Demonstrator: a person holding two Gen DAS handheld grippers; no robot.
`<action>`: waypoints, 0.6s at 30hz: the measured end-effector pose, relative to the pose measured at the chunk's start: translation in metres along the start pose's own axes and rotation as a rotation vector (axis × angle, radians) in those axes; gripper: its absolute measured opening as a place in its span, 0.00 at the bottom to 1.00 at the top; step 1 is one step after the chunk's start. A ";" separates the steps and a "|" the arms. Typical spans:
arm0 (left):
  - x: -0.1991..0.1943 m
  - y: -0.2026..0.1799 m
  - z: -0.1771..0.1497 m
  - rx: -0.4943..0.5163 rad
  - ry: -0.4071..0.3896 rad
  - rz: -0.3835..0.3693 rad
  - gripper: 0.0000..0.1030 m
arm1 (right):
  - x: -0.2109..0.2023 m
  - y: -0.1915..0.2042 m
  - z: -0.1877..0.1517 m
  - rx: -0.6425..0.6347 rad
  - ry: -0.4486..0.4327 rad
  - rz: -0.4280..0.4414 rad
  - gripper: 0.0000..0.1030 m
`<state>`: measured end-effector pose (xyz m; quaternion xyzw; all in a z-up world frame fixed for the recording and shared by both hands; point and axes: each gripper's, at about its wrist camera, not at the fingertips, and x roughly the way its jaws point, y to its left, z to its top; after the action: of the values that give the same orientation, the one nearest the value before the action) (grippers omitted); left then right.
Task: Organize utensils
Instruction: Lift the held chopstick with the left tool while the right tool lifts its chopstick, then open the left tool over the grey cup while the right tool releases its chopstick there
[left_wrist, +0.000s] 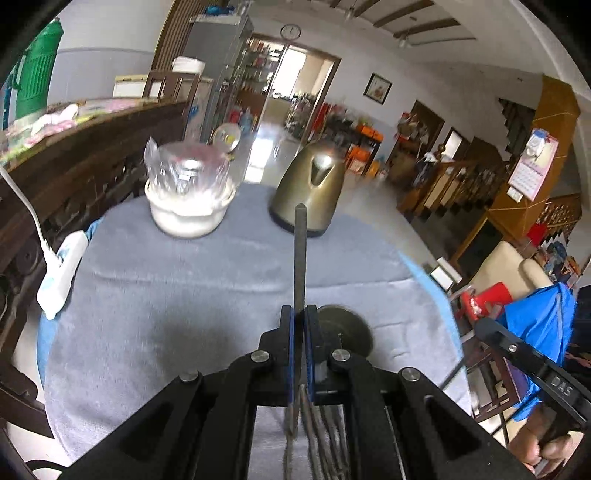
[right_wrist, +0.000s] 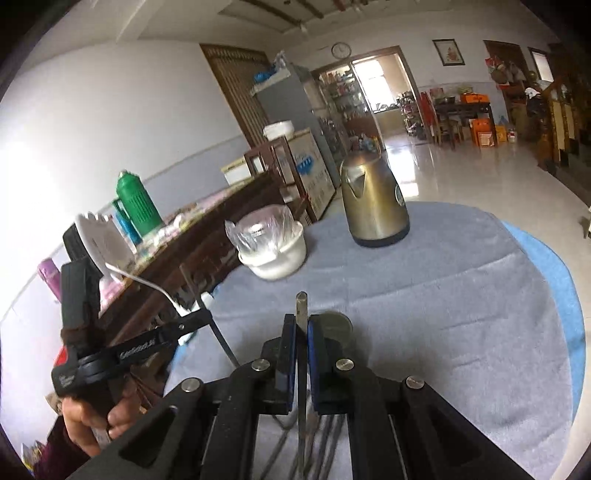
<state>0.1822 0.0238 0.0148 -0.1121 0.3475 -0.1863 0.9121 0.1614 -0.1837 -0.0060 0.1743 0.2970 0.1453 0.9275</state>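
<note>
**A:** Looking along the left tongs first: what sits between them?

**B:** The left gripper (left_wrist: 300, 325) has its blue-padded jaws pinched narrow on a thin dark metal utensil handle (left_wrist: 300, 254), which sticks up and away past the fingertips, its pointed end showing against the brass-coloured electric kettle (left_wrist: 309, 188). Below the jaws, more grey metal utensils (left_wrist: 325, 435) hang blurred; I cannot tell what kind they are.

**A:** And around it?

**B:** A round table under a grey cloth (left_wrist: 184, 288). Far left on it stands a white bowl covered with crinkled clear plastic (left_wrist: 190, 195); the kettle is to its right, apart from it. A round dark metal disc (left_wrist: 347, 328) lies on the cloth just right of the jaws. A white power strip (left_wrist: 61, 273) rests at the left edge. At the near right, a hand (left_wrist: 543, 446) holds the other black tool.

**A:** Now the right view.

**B:** The right gripper (right_wrist: 302, 332) is likewise closed tight, on a flat silvery metal utensil handle (right_wrist: 301, 310) that rises just above the pads. Its lower part runs down between the black arms among other blurred grey pieces.

**A:** Same table?

**B:** Yes, grey cloth with a light blue cloth (right_wrist: 554, 273) showing beneath on the right. Kettle far centre, covered bowl to its left, the disc just beyond the jaws. At the near left a hand (right_wrist: 92, 421) holds the left tool, a thin dark rod in it. On the far-left wooden sideboard stands a green thermos flask (right_wrist: 136, 203).
</note>
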 end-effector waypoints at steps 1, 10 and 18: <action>-0.005 -0.003 0.002 0.003 -0.013 -0.005 0.05 | -0.002 0.001 0.002 0.004 -0.015 0.001 0.06; -0.042 -0.023 0.025 0.017 -0.161 -0.028 0.05 | -0.023 -0.003 0.035 0.081 -0.172 0.001 0.06; -0.044 -0.038 0.038 0.021 -0.283 -0.025 0.05 | -0.035 -0.017 0.057 0.193 -0.360 -0.046 0.06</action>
<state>0.1679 0.0110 0.0814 -0.1318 0.2123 -0.1835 0.9507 0.1713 -0.2255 0.0480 0.2789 0.1429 0.0615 0.9476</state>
